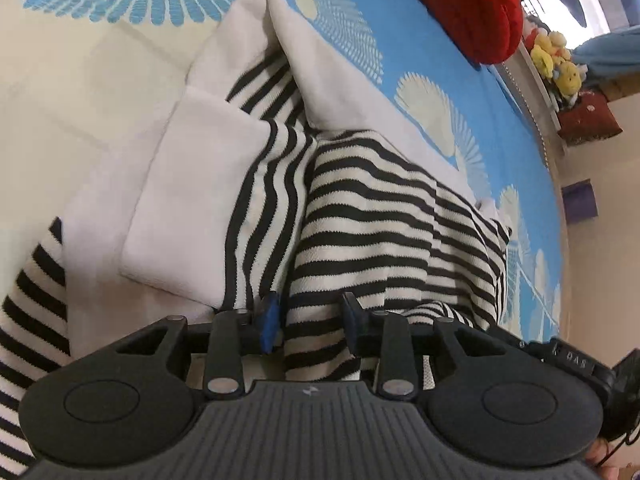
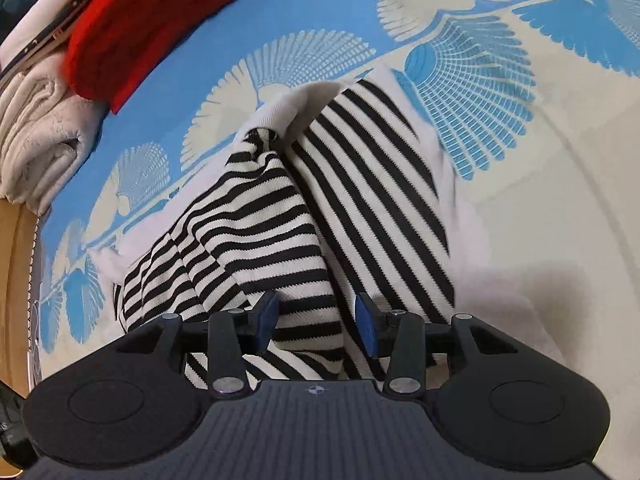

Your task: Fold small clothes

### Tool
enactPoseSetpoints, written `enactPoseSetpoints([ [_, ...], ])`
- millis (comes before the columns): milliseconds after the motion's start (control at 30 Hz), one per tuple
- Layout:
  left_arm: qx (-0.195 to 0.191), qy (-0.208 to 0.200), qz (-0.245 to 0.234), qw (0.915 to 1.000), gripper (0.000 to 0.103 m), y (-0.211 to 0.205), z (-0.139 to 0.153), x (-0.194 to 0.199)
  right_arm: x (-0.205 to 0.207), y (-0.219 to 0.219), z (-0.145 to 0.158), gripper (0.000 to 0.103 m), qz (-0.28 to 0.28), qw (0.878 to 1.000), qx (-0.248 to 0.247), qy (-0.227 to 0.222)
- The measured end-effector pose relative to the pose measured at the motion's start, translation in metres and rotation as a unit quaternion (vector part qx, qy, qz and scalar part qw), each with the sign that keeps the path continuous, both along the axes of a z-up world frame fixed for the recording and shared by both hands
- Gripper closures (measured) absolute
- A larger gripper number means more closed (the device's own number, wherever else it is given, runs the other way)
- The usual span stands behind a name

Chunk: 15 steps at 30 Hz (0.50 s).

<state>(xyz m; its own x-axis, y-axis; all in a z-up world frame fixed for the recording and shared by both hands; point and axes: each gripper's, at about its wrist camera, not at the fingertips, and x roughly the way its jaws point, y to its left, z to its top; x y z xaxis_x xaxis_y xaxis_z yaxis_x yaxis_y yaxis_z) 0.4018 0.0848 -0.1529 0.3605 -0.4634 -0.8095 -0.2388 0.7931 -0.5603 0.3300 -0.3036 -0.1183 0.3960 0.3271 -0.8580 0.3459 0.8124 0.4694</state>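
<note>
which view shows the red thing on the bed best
The right wrist view: the red fabric item shows a broad face and folded edge beside a cream towel. The left wrist view catches only a rounded part at the top edge.

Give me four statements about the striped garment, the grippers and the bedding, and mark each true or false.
1. The striped garment has black and white stripes. True.
2. The right gripper has fabric between its fingers. True.
3. The bedsheet is plain green. False: it is cream and blue with a fan-shaped print.
4. The left gripper hangs over bare sheet, away from any cloth. False: striped fabric lies between its fingers.
</note>
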Motion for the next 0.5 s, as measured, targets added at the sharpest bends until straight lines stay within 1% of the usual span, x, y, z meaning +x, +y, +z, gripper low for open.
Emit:
enactPoseSetpoints([
  [33,-0.003,-0.004,-0.003,1.0,0.099,0.0,0.002,0.001,0.002,0.002,-0.001,0.062,0.001,1.0,0.005,0.0],
  [67,-0.007,-0.015,-0.006,0.9998,0.102,-0.001,0.004,0.002,0.002,0.004,-0.002,0.076,0.001,1.0,0.008,0.0],
  [100,-0.012,-0.034,-0.004,0.9993,0.102,0.001,0.011,0.003,0.003,0.005,-0.003,0.094,-0.002,1.0,0.012,-0.002],
  [133,-0.019,-0.063,0.001,0.9978,0.102,0.005,0.022,0.003,0.003,0.002,-0.003,0.098,-0.013,1.0,0.02,-0.006],
  [167,-0.027,-0.097,0.009,0.9949,0.102,0.01,0.035,0.002,0.003,-0.002,-0.002,0.099,-0.032,0.999,0.038,-0.014],
  [200,-0.036,-0.136,0.023,0.9898,0.102,0.016,0.048,0.0,0.002,-0.009,0.001,0.099,-0.047,0.997,0.054,-0.025],
  [267,-0.047,-0.231,0.054,0.9703,0.102,0.03,0.077,-0.008,-0.001,-0.022,0.013,0.1,-0.087,0.989,0.093,-0.072],
  [300,-0.048,-0.276,0.061,0.958,0.102,0.036,0.09,-0.013,-0.004,-0.03,0.023,0.1,-0.106,0.982,0.114,-0.106],
  [333,-0.05,-0.303,0.062,0.9496,0.102,0.038,0.099,-0.015,-0.008,-0.039,0.034,0.1,-0.125,0.971,0.138,-0.149],
  [367,-0.059,-0.32,0.061,0.9437,0.102,0.04,0.103,-0.017,-0.012,-0.045,0.043,0.1,-0.137,0.962,0.152,-0.183],
  [400,-0.068,-0.318,0.058,0.9437,0.102,0.041,0.103,-0.02,-0.015,-0.05,0.05,0.1,-0.14,0.954,0.16,-0.209],
  [433,-0.072,-0.301,0.052,0.9494,0.102,0.042,0.099,-0.02,-0.018,-0.054,0.055,0.1,-0.139,0.951,0.164,-0.224],
  [467,-0.068,-0.275,0.048,0.9578,0.102,0.042,0.09,-0.019,-0.021,-0.057,0.056,0.1,-0.138,0.948,0.17,-0.231],
  [500,-0.067,-0.244,0.049,0.9662,0.102,0.044,0.079,-0.019,-0.022,-0.059,0.054,0.1,-0.136,0.95,0.175,-0.221],
])
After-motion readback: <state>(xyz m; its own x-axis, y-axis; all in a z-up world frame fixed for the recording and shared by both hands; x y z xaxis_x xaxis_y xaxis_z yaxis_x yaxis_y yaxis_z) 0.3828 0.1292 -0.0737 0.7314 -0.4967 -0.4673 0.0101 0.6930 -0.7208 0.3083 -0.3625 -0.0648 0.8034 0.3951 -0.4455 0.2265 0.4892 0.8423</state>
